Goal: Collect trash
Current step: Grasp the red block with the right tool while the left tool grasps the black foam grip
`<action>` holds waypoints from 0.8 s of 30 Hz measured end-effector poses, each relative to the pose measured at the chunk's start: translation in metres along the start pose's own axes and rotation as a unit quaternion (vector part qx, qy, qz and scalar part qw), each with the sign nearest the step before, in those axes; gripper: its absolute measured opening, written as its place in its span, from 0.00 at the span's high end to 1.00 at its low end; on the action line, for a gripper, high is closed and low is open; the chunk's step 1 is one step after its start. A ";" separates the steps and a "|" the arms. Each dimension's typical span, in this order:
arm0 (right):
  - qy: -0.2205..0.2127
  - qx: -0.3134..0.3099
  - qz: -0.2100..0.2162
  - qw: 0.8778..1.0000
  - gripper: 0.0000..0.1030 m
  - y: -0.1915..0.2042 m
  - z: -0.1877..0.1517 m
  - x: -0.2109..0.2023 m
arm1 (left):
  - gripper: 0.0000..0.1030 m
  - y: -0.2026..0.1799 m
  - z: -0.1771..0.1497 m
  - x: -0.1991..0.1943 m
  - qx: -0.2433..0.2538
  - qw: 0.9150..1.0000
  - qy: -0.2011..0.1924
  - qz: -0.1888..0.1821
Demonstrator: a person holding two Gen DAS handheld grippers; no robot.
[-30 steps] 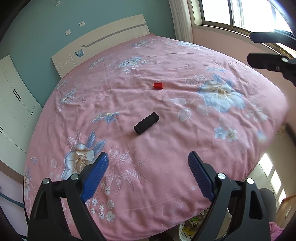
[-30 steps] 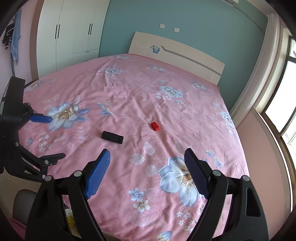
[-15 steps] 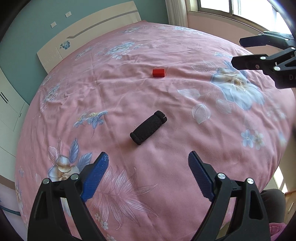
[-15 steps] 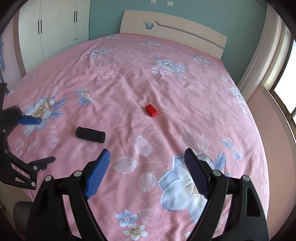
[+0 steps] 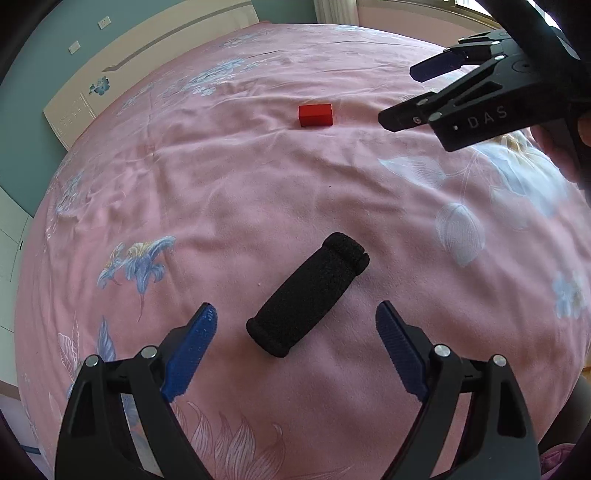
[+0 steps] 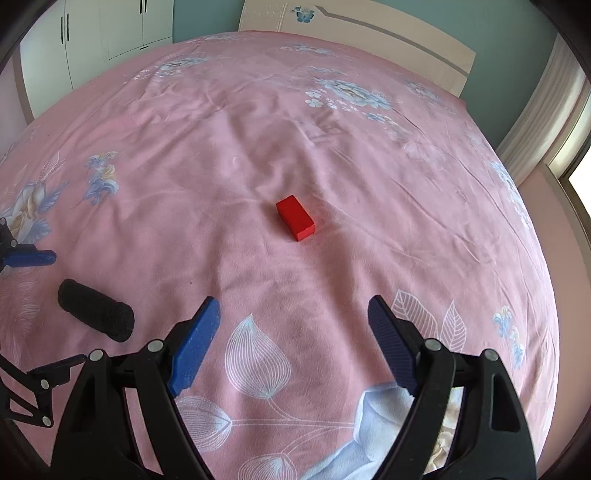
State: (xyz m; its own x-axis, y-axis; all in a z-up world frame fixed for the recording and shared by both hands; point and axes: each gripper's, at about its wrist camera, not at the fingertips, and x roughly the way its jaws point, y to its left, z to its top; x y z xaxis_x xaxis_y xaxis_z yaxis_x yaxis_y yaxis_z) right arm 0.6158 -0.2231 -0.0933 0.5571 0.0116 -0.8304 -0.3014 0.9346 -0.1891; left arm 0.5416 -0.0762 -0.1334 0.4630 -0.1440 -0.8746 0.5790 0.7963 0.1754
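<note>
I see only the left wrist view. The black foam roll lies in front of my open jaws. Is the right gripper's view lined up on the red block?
Observer: Yes. In the right wrist view the red block lies ahead of the right gripper, roughly centred between its open jaws, not yet between them.
Operator: Does that view show anything more lying on the bed?
Observer: Only the black foam roll at its left, on the pink bedspread.
Operator: What stands behind the bed there?
Observer: White wardrobe doors, top left.

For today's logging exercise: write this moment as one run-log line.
left claw: open, over black foam roll | right claw: open, facing red block
</note>
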 end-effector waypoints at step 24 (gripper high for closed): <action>0.047 -0.007 0.040 0.998 0.80 -0.003 0.047 0.078 | 0.52 0.012 0.006 0.019 -0.077 0.996 0.033 -0.042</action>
State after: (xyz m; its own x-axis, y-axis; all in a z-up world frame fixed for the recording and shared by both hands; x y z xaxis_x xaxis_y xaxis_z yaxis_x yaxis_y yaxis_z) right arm 0.6966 -0.2085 -0.1333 0.4561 0.0524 -0.8884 -0.3536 0.9267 -0.1268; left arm 0.5612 -0.0726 -0.1452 0.3688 -0.1782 -0.9123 0.5008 0.8649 0.0335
